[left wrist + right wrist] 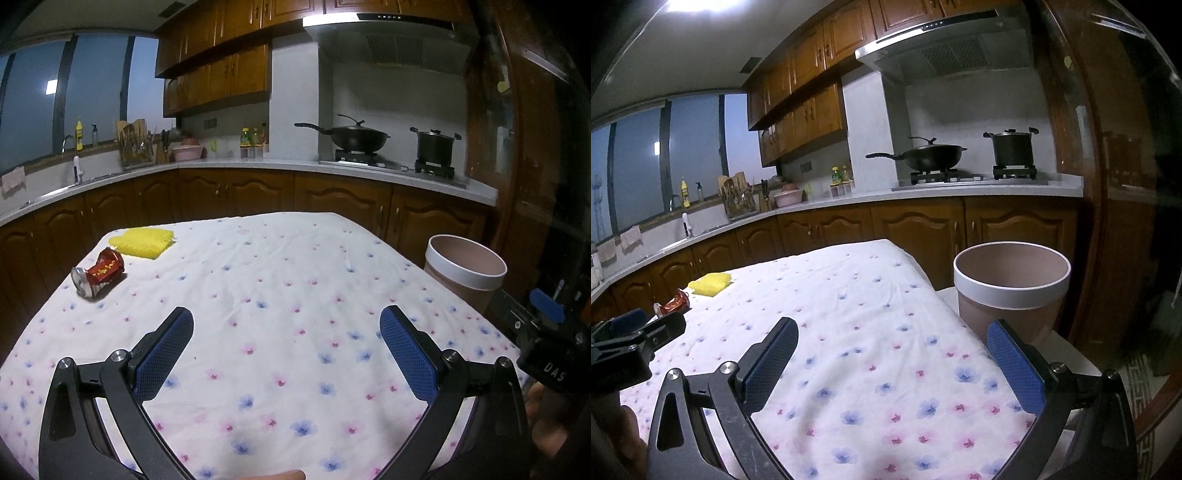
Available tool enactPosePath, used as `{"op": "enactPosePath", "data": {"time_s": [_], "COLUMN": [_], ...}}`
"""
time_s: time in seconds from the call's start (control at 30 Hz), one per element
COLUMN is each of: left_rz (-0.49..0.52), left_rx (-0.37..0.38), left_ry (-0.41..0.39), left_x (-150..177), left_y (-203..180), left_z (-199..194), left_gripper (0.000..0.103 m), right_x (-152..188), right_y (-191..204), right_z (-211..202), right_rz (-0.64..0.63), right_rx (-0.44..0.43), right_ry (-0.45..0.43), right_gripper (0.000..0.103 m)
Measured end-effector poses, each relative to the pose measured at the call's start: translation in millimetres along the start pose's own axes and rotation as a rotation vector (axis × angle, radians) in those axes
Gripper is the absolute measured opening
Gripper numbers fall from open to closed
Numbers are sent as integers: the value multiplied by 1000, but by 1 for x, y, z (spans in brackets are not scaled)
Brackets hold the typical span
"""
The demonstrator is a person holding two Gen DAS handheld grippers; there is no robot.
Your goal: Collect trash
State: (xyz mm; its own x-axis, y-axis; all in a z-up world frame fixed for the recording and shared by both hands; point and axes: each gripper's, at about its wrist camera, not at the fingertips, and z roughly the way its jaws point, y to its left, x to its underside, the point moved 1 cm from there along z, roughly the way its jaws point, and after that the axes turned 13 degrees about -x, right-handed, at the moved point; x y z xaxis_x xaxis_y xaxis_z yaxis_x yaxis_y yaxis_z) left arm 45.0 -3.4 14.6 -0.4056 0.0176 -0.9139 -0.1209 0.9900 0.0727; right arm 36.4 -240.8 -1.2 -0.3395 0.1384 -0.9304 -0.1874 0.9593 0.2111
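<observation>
Trash, a crushed red can [99, 272] and a yellow wrapper [143, 242], lies at ten o'clock on the tabletop [295, 295]; the bin [466, 273] stands at two o'clock. Left tongs [286, 354] and right tongs [892, 369] hover apart, empty. Judged next: reach and clamp the can.

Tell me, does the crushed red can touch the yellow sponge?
Apart. In the left wrist view a strip of flowered cloth shows between the crushed red can and the yellow sponge behind it.
</observation>
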Motion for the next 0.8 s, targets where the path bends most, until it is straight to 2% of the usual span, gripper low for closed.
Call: {"op": "enactPosePath", "data": {"time_s": [0.23,0.8], "left_rz": [-6,-2], "left_rx": [-10,-17], "left_ry": [-35,-46], "left_x": [-2,-3], "left_y": [2,2], "left_z": [-6,-10], "left_gripper": [103,103], "right_x": [0,-2], "right_y": [4,8], "right_z": [-4,-6], "right_rz": [-4,-1], "right_rx": [-14,-21], "right_ry": [-15,-16], "right_gripper": [103,103]}}
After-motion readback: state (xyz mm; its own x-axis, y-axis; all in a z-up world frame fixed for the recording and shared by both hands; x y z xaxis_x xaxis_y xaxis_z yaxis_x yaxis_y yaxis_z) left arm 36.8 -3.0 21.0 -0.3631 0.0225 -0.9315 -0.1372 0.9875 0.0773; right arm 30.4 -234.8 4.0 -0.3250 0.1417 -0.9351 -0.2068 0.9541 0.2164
